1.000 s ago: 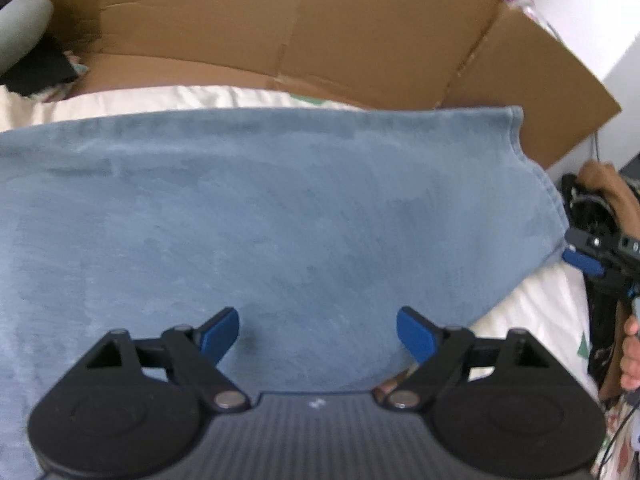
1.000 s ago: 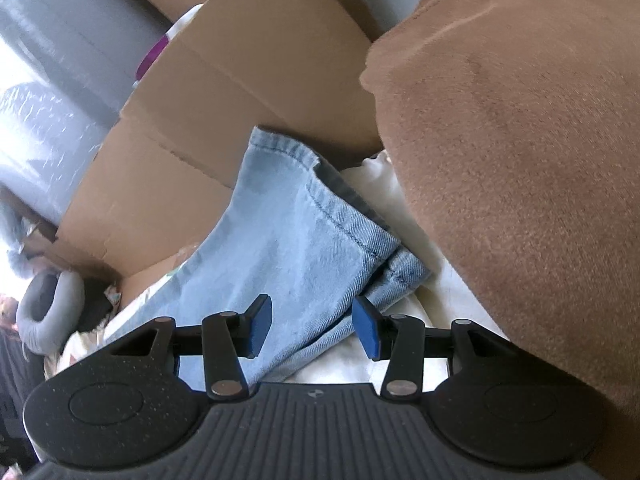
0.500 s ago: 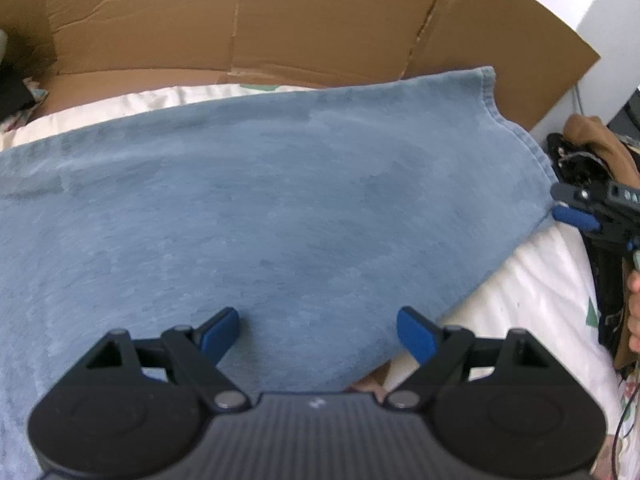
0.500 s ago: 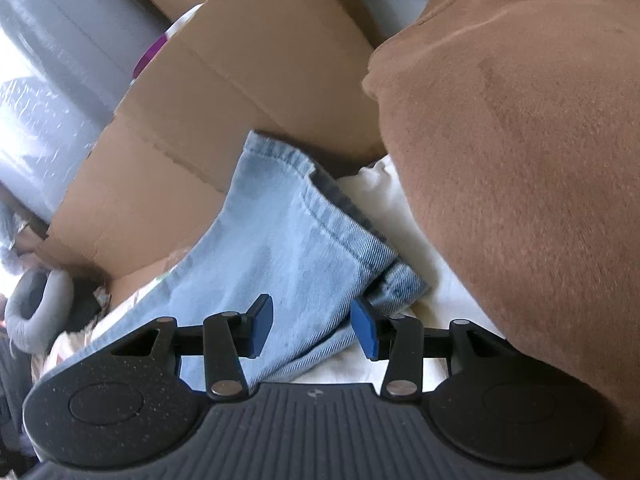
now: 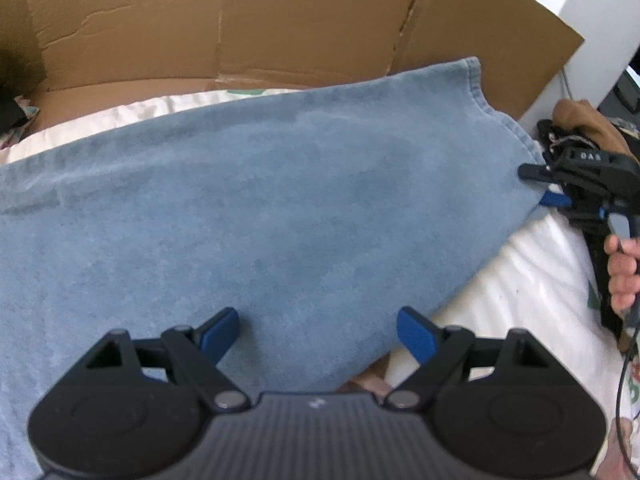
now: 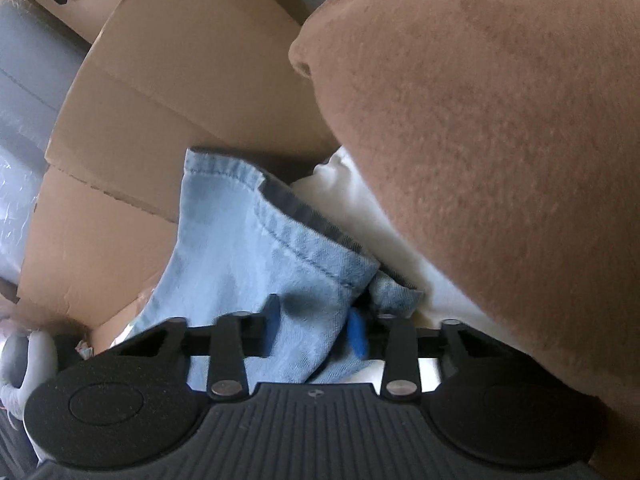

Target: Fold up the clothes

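Left hand-held gripper point(image 5: 318, 330): tilted steeply down at the bottom of its own view, blue pads spread wide and released, nothing between them but the flat cloth beneath. Right hand-held gripper point(image 6: 312, 330): angled down at the lower centre of its view, jaws closing with the garment's corner between the blue pads; also seen at the right edge of the left view, held by a hand point(image 5: 624, 272) whose fingers curl round the handle.

Blue garment point(image 5: 248, 216): soft, faintly fuzzy cotton, spread flat across the middle of the left view on a white bed sheet point(image 5: 520, 280), stitched hem running down its right edge. In the right view, the same hem doubled, paler and denim-like in weave.

Brown fleece point(image 6: 500, 120): thick, napped, bulging over the upper right of the right view. Cardboard point(image 5: 240, 20): creased, matte panels upright along the top of both views.
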A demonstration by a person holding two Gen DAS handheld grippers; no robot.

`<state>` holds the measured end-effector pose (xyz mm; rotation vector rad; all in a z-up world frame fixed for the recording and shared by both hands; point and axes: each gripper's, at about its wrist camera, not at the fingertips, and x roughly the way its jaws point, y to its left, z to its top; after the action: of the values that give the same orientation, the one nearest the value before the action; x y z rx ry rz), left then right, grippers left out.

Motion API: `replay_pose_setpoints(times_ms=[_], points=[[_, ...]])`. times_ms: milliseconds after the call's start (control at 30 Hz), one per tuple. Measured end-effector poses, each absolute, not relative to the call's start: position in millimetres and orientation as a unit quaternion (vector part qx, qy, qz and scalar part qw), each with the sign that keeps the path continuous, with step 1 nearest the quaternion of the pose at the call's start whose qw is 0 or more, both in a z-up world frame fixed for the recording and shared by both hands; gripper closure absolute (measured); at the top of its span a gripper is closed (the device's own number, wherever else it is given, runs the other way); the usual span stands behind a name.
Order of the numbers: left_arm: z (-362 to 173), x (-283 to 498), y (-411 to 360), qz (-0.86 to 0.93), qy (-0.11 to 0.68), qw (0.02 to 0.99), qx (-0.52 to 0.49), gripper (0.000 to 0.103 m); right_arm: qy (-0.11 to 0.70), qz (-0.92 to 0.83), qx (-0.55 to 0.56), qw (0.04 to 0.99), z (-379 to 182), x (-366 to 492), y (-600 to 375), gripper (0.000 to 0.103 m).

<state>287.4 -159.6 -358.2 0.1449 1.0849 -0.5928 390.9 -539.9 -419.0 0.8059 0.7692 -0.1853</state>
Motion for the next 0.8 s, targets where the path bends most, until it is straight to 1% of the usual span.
replay_pose_setpoints(times_ms=[33,67,400,800], points=[[-358.4,286.3,-160.4,-0.28,0.507,0.812,0.071,0.015,0.364,-0.09,0.379,0.846,-417.5,390.5,-540.0,0.091],[-358.7,285.2,-161.3,-0.282,0.505,0.812,0.074,0.015,0.362,-0.089,0.376,0.848,-415.6,389.7,-539.9,0.101],[-358.0,277.1,-181.5,-0.308,0.49,0.808,0.107,0.015,0.36,-0.09,0.361,0.855,-402.2,382.4,-540.3,0.102],[-365.3,275.8,-194.0,-0.312,0.484,0.805,0.14,0.013,0.381,-0.112,0.341,0.852,-406.5,389.7,-536.6,0.101]])
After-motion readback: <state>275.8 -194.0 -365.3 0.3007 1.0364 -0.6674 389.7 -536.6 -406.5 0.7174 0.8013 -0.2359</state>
